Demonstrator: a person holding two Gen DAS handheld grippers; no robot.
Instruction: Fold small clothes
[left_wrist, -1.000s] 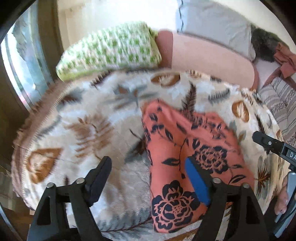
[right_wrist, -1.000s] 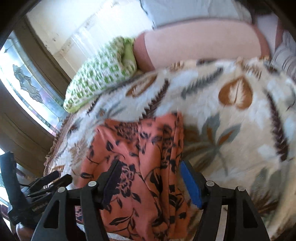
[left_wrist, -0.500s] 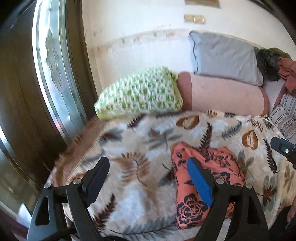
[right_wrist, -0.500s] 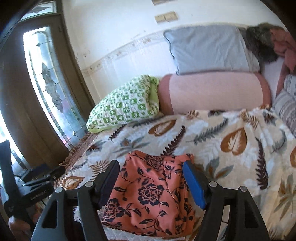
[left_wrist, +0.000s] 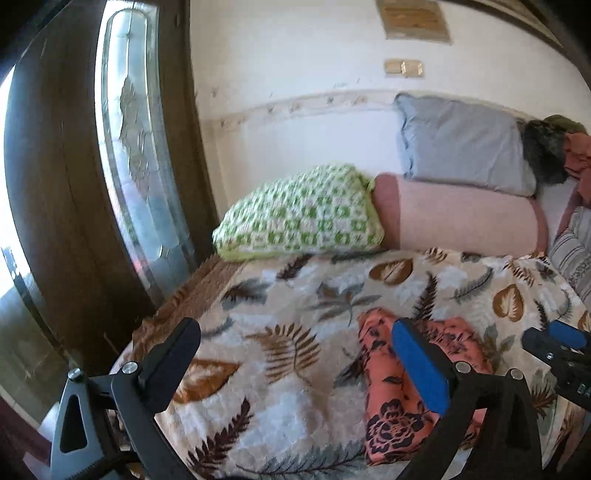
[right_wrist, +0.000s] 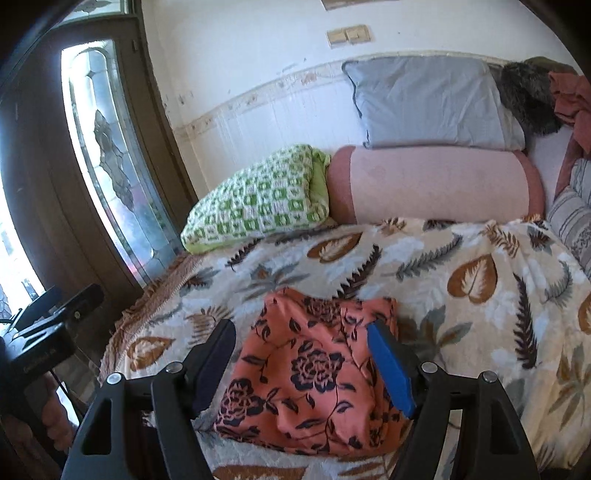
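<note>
A folded orange garment with dark flowers (right_wrist: 314, 373) lies on the leaf-print blanket (right_wrist: 480, 288) near the bed's front edge; it also shows in the left wrist view (left_wrist: 399, 391). My left gripper (left_wrist: 295, 362) is open and empty, raised above the blanket to the left of the garment. My right gripper (right_wrist: 303, 354) is open and empty, raised over the garment without touching it. The right gripper's tip (left_wrist: 554, 347) shows at the right edge of the left wrist view.
A green checked pillow (right_wrist: 258, 206), a pink bolster (right_wrist: 436, 184) and a grey pillow (right_wrist: 428, 103) line the wall. More clothes (right_wrist: 569, 107) and a striped cushion (right_wrist: 576, 210) lie at the right. A wooden door with glass (left_wrist: 140, 147) stands on the left.
Both grippers have pulled back and up from the garment, so the wall and pillows come into view. The garment stays folded on the blanket.
</note>
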